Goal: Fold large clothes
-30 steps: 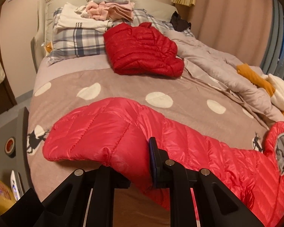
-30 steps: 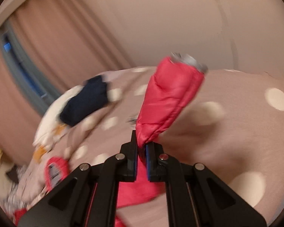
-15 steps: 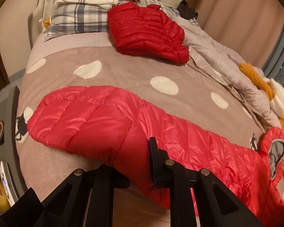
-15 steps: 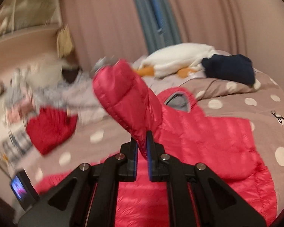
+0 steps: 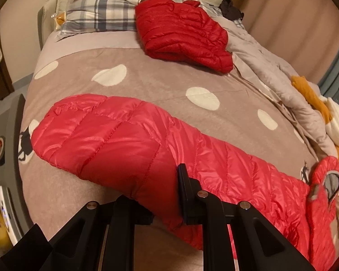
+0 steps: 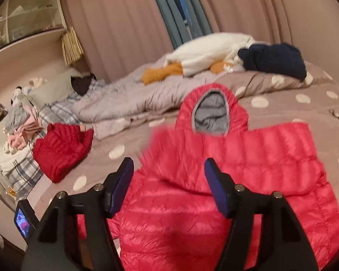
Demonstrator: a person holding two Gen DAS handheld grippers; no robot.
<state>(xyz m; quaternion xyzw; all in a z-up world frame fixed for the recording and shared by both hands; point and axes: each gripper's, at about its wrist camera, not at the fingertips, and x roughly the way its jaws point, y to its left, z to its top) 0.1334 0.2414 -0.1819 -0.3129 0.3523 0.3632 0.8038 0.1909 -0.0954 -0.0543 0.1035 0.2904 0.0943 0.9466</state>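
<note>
**Pink puffer jacket on the bed: one tool clamped, one just let go**

While the left tool [image 5: 160, 194] stays low at the near edge of the bed [image 5: 147, 79], its jaws are clenched on a fold of the pink puffer jacket [image 5: 128, 140]. Only one dark pad shows against the fabric; the other is buried under the padded cloth, so the exact pinch point is hidden. In this left wrist view the jacket lies across the dotted brown bedspread, one broad padded end spread toward the left and the body running right to the hood [image 5: 327, 180], which is squeezed and bent by the fisheye rim. Its lowest hem is cut off by the tool's black frame. Farther up the bed a darker red jacket [image 5: 183, 31] lies folded just below a plaid pillow [image 5: 97, 13], with a pile of pale clothes above it partly cropped at the top. A rumpled grey quilt [image 5: 271, 67] runs along the right side.

From the right wrist view, the right tool [image 6: 168, 185] stands released: its jaws have just been opening, and the blue pads are well apart with nothing pressed between them. The jacket lies below and beyond them, hood up with its grey lining showing. The jacket's left shoulder is smeared by motion blur, so its outline there is hard to read. Behind, a white and orange plush toy [image 6: 203, 54] and a dark navy garment [image 6: 273, 58] rest near the curtains [image 6: 124, 22].
</note>
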